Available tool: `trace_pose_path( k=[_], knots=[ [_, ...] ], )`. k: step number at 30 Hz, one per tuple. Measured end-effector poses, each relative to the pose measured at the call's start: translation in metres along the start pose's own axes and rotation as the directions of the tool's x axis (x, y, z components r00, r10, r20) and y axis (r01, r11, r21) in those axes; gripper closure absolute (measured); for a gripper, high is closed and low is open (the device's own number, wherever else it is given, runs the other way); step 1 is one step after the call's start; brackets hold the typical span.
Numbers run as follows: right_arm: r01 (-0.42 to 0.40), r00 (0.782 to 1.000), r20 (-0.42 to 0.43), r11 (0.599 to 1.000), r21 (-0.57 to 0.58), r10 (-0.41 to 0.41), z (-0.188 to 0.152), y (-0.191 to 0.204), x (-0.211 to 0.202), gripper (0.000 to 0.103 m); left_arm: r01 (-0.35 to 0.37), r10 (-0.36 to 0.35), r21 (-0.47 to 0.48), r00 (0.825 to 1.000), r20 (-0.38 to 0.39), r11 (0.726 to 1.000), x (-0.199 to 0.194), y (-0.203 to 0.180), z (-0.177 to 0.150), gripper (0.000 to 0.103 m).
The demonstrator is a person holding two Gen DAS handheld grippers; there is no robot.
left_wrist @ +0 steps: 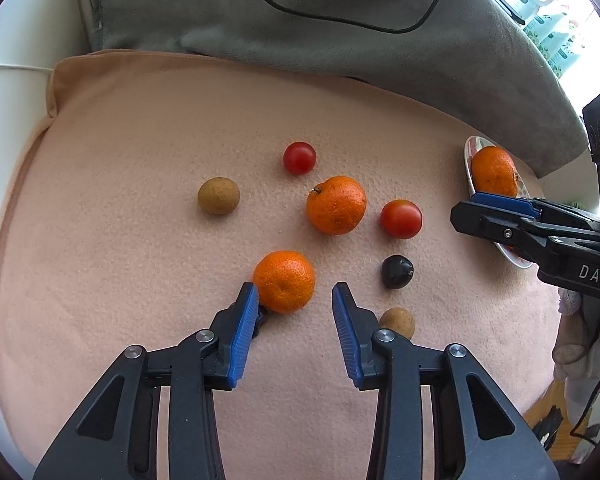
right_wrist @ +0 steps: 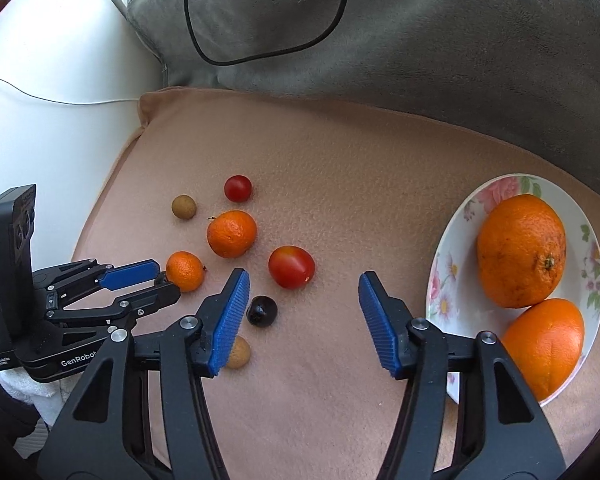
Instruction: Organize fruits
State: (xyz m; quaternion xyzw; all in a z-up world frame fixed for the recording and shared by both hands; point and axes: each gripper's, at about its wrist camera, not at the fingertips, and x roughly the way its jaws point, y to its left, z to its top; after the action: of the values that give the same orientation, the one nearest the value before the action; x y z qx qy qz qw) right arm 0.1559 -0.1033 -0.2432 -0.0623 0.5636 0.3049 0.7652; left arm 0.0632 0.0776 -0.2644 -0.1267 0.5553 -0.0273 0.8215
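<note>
Over the pink cushion we angle both grippers steeply down: left gripper fingers released beside a mandarin, right gripper fingers released, empty.

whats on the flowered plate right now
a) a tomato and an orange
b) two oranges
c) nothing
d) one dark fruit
b: the right wrist view shows the plate holding two oranges, while the tomatoes and the dark fruit lie on the pink blanket.

Pink blanket under a grey blanket with a looping black cable, white cord at left.
</note>
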Motion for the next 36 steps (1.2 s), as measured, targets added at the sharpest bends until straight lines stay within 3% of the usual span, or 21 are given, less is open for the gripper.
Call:
trace_pose_path(
  k=[10,23,28,36],
  knots=[
    [0.002,0.998,-0.067,1.0,-0.006,-0.002,0.007,-0.008,0.032,0.054,-0.003,0.003,0.029,1.0,-0.011,1.0,0.01,-0.005,0.008,0.068],
    [-0.028,0.995,-0.099,1.0,-0.012,0.027,0.022,-0.007,0.042,0.054,-0.018,0.019,0.014,0.999,-0.033,1.0,0.025,-0.002,0.017,0.068],
    [-0.054,0.993,-0.106,0.998,-0.016,0.052,0.029,0.0,0.041,0.066,-0.011,0.011,0.001,0.999,-0.04,1.0,0.033,-0.001,0.019,0.069],
    [-0.06,0.993,-0.107,0.998,-0.019,0.058,0.035,0.005,0.04,0.069,0.007,-0.008,-0.021,1.0,-0.026,1.0,0.029,0.012,0.016,0.07]
  ],
)
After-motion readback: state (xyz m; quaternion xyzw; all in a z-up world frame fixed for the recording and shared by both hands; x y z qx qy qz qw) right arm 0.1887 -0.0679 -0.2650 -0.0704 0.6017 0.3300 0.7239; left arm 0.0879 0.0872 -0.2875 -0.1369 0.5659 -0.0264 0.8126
